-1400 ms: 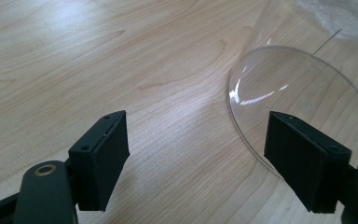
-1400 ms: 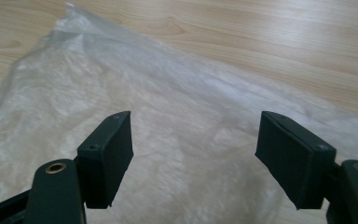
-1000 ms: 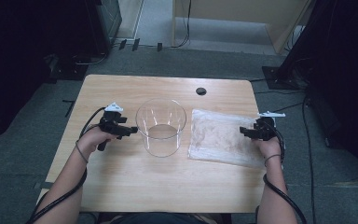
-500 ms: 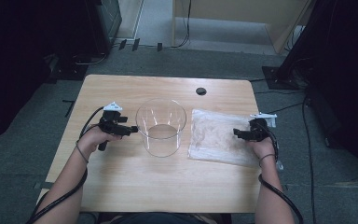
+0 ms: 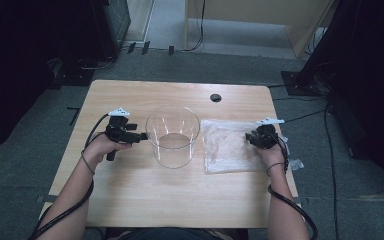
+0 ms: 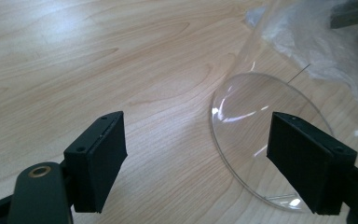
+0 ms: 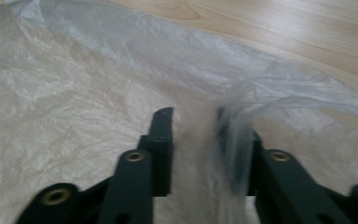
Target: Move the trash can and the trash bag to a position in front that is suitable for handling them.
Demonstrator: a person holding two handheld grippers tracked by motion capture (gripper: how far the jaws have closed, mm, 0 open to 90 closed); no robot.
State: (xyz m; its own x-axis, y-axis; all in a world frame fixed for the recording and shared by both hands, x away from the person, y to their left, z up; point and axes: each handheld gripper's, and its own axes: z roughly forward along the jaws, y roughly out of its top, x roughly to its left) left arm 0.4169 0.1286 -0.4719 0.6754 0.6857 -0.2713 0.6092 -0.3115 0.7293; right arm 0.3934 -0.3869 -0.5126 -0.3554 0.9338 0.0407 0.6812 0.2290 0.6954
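Right fingers (image 7: 193,126): just closing, pinching a fold of the plastic bag (image 5: 227,145); you lift slowly.
Left fingers (image 6: 214,163): wide apart, waiting by the clear tub (image 5: 172,135).

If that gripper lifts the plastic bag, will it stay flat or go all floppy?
Probably floppy: the plastic bag is thin and wrinkled, and a fold already bunches up between the jaws of the right gripper, which have just been closing. It looks see-through and light, so it may slide on the smooth table.
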